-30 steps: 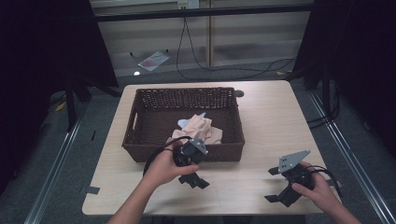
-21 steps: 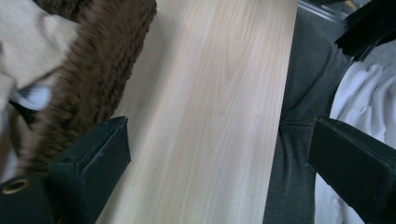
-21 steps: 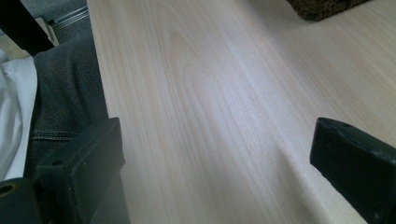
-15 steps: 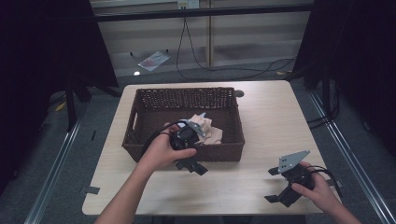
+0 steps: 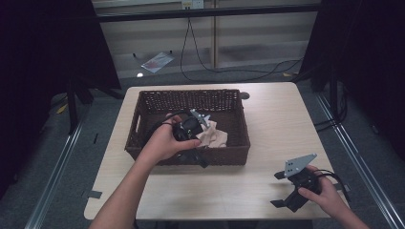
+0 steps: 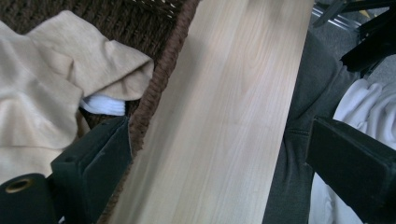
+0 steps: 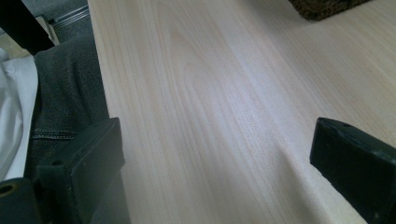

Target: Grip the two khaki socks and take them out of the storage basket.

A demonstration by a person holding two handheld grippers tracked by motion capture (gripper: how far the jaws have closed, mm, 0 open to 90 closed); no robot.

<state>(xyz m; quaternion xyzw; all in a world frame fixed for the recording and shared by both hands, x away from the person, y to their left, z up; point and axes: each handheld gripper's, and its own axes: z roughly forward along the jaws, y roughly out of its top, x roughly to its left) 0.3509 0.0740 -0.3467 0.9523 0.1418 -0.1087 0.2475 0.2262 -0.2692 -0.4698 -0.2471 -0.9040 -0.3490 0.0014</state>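
Wooden tabletop [image 5: 267,119] held the basket [image 5: 239,143]; my left gripper [image 6: 219,154], jaws spread, hovered near soft beige cloth [image 6: 42,88], best pinched at a raised fold.

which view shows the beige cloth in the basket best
The left gripper view: the beige cloth is close, its folds clear, something white tucked beneath. The high view shows it small, partly behind the left gripper.

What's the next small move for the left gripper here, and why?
Probably swing the left gripper back over the basket and down onto the beige cloth. Its jaws stand open and empty, straddling the basket's near rim, with the cloth just inside; the right gripper rests apart on the table.
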